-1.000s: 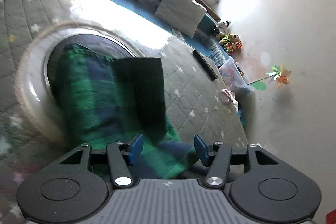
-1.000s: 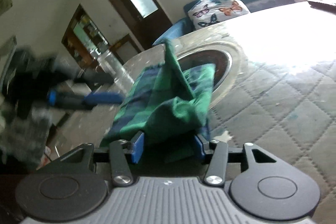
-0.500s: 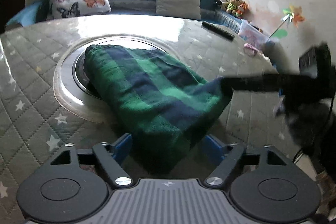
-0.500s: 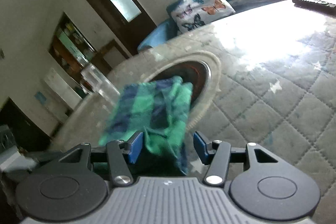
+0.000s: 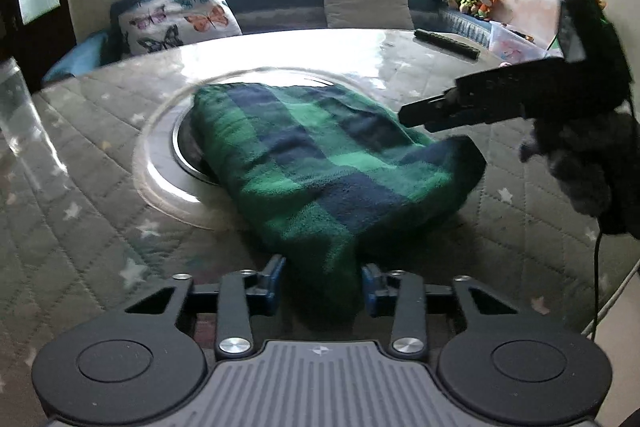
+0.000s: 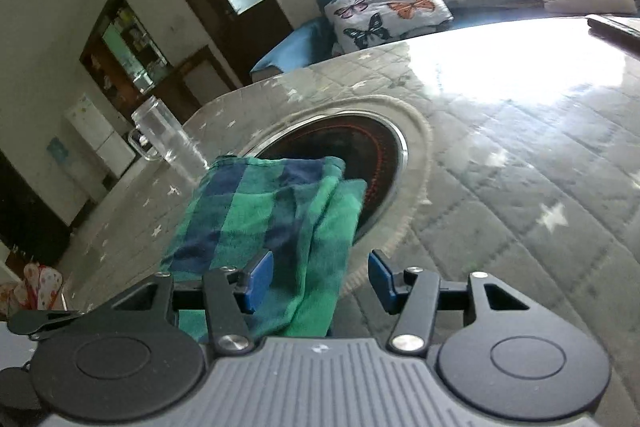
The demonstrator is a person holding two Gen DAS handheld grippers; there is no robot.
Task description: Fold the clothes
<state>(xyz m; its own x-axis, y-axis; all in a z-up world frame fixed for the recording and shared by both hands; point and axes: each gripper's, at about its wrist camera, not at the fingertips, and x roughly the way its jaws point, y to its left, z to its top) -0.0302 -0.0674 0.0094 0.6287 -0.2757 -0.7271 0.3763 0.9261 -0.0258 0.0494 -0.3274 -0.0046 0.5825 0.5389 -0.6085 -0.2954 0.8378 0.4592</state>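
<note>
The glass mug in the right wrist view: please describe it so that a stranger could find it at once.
Start from the quilted table with white stars and its round dark inset. Left of that circle, past the green and blue checked cloth, a glass mug stands upright near the table's edge. It is the only clear thing there, tall, with a handle.

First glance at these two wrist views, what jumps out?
The green and navy checked cloth, lying folded on the quilted table and half covering a round glass inset. Its near end sits between the closing jaws of the left gripper; the right gripper comes in from the right side. Behind, a butterfly pillow sits on the bench.
</note>
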